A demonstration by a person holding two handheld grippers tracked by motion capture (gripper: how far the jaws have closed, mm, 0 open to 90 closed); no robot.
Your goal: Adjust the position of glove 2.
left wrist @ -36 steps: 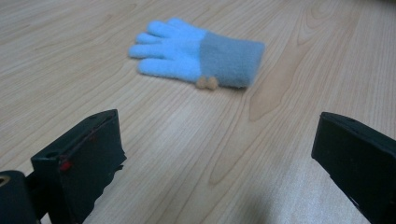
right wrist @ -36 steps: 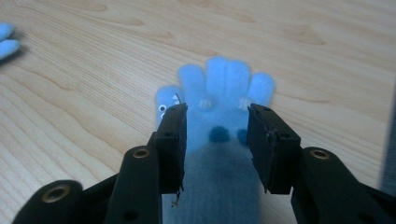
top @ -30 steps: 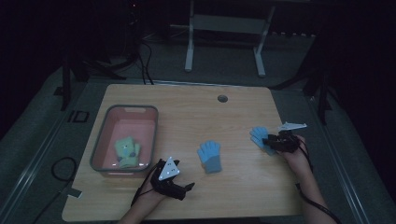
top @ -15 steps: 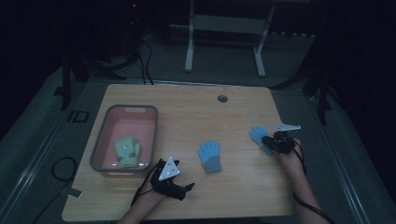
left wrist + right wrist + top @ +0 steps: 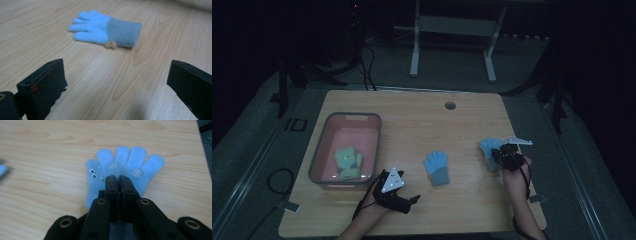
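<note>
Gloves are the business on this wooden table (image 5: 412, 120), and the blue glove with googly eyes (image 5: 120, 167) at the right side now sits pinched in the right gripper (image 5: 119, 178), whose jaws are pressed together on the fabric near the palm, the fingers fanned out beyond the tips. Compared with a second ago, the right hand (image 5: 512, 167) has drawn a little toward the person and the glove has come with it, which suggests the grip has taken and a lift is about to begin. A second blue glove with a grey cuff (image 5: 436, 167) lies flat near the middle of the table, untouched, and it also shows ahead of the left gripper (image 5: 115, 82), whose jaws stand wide apart with nothing between them. That gripper rests low near the front edge, just right of the pink bin (image 5: 324, 150), and has not shifted over the same second. Inside the bin lies a yellow-green glove (image 5: 348, 162), which points to sorting gloves into the bin as the work in hand. By that reading, one glove is in, one is gripped, and one waits; the carry across the table to the bin is the next stretch, and a thin pinch of soft knit could slip on the way.
</note>
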